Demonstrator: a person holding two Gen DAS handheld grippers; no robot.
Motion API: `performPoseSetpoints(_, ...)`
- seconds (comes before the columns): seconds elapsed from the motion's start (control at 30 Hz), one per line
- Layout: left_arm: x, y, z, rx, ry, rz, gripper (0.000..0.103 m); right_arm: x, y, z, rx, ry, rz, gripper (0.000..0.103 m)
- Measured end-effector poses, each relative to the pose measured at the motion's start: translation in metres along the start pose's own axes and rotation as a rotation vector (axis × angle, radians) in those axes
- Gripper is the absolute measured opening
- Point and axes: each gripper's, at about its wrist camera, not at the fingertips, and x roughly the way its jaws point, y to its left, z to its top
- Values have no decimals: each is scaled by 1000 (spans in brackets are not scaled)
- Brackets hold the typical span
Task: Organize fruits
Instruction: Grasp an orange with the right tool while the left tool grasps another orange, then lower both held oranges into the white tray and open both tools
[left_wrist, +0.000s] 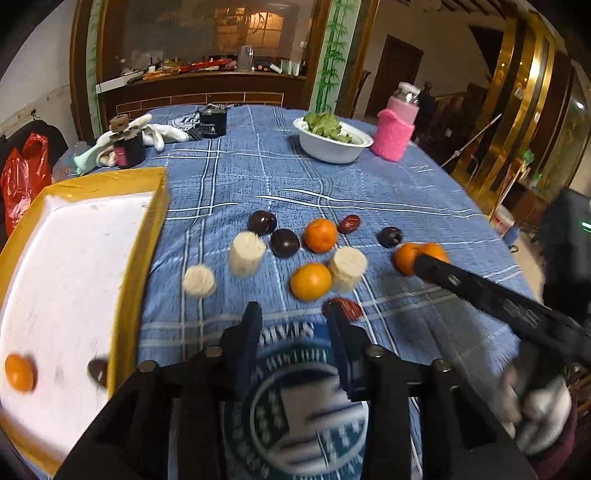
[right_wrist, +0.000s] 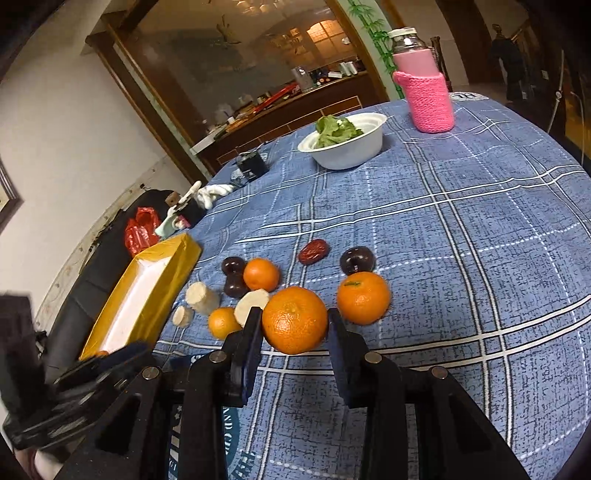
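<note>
An orange (right_wrist: 295, 326) sits between the fingers of my right gripper (right_wrist: 294, 315), which is shut on it low over the blue checked cloth. A second orange (right_wrist: 364, 297) lies just to its right. In the left wrist view my right gripper (left_wrist: 421, 264) reaches in from the right, its tip at two oranges. My left gripper (left_wrist: 294, 321) is open over bare cloth, and a red date (left_wrist: 349, 308) lies just past its right finger. The yellow box (left_wrist: 140, 258) at the left holds an orange (left_wrist: 20, 372) and a dark plum (left_wrist: 98, 370).
Dark plums (left_wrist: 284, 242), oranges (left_wrist: 311, 281), pale cut cylinders (left_wrist: 246, 253) and another date (left_wrist: 349, 223) lie loose mid-table. A white bowl of greens (left_wrist: 332, 147), a pink-sleeved bottle (left_wrist: 397, 129), a black jar (left_wrist: 213, 123) and white gloves (left_wrist: 166, 133) stand at the back.
</note>
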Motion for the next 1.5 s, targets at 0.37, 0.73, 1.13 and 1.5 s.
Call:
performPoseSetpoints(0.37, 58, -3, 12, -10, 65, -98, 35, -2, 6, -3, -17, 0, 54, 38)
performPoseSetpoints(0.73, 36, 9, 13, -80, 28, -110, 31, 7, 9, -4, -37, 28, 23, 38)
performPoseSetpoints(1.13, -100, 141, -28, -337, -143, 160, 32, 10, 56, -14, -165, 54, -6, 38)
performPoseSetpoints(1.5, -121, 238, -57, -507, -178, 262, 32, 68, 224, -29, -370, 242, 198, 38)
